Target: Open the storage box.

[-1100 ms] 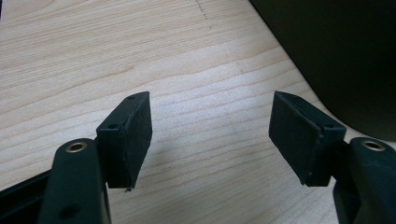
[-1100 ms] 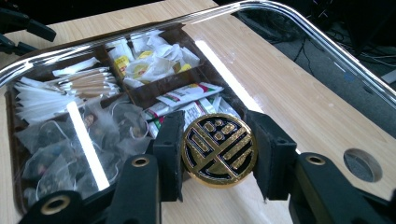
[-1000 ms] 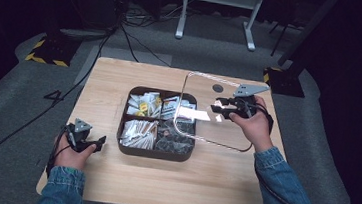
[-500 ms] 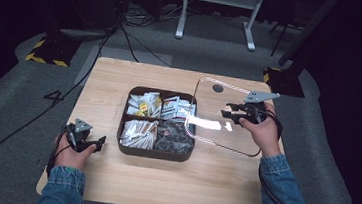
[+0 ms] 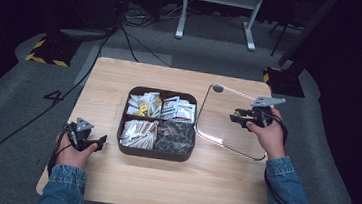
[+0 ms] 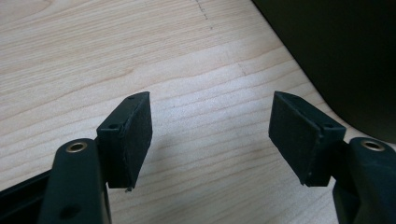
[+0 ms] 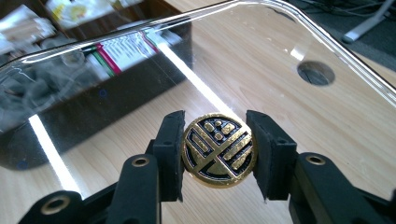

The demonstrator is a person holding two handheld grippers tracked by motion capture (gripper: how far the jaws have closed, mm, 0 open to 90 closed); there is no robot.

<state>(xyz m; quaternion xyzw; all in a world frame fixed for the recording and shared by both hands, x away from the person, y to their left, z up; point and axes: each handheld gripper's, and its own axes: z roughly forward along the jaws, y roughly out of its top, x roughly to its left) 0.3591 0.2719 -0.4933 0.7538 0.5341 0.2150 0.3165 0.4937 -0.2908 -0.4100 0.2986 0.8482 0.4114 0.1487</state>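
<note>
A dark brown box (image 5: 156,155) with four compartments of packets sits mid-table. Right of it, a clear lid (image 5: 221,131) hangs tilted just over the table. My right gripper (image 5: 235,118) is shut on the lid's round gold-and-black knob (image 7: 218,150); in the right gripper view both pads press its sides, and my right gripper (image 7: 215,135) looks through the lid (image 7: 261,56) at the box (image 7: 70,116). My left gripper (image 5: 97,141) rests low at the table's left front, jaws open. In the left gripper view my left gripper (image 6: 210,112) holds nothing, with the box's wall (image 6: 345,56) ahead at right.
The wooden table (image 5: 170,191) has a round hole (image 5: 217,88) near its far right, under the lid's far corner. Cables and a white stand's feet (image 5: 217,15) lie on the grey floor beyond. A denim sleeve (image 5: 286,192) comes in at the lower right.
My right gripper has carried the lid to the right and down, off the box's right side to a spot beside it. The left gripper has stayed put.
</note>
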